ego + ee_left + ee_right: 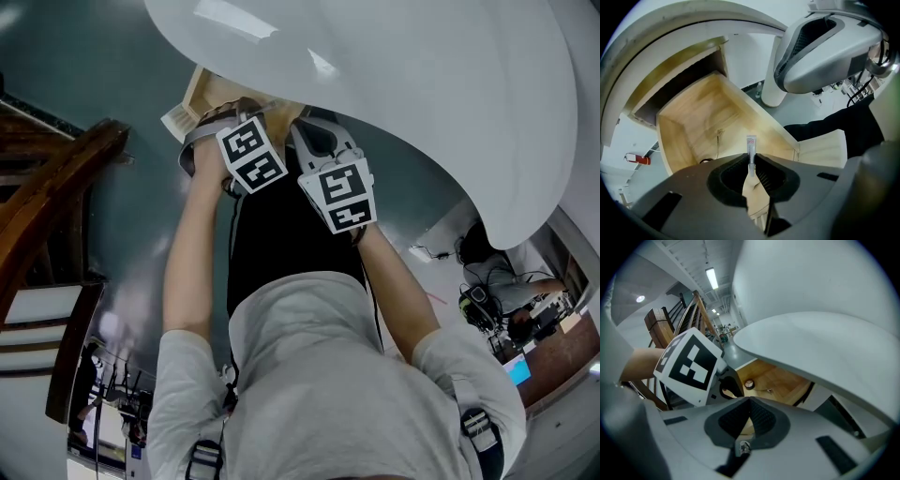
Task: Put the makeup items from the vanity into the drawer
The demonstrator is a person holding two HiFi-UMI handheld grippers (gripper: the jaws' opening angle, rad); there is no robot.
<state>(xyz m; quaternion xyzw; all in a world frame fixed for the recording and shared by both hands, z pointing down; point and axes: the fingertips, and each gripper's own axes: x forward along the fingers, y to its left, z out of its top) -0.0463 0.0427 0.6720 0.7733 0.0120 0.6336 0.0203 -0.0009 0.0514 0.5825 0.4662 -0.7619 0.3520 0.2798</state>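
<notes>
The left claw (751,161) pinches a slim tube (751,144), long axis pointing down into the open drawer (710,110) just beneath, while the right claw (749,404), pressed together and empty, hangs above the drawer too.

Drawer mostly covered, small things unclear

In the head view the white desk (422,103) overhangs the drawer (202,94), leaving only a corner in sight. The slim tube (751,146) has its lower end hidden inside the left tool (751,168) and its label is unreadable. A small round thing (749,384) on the drawer floor is too small to name.
</notes>
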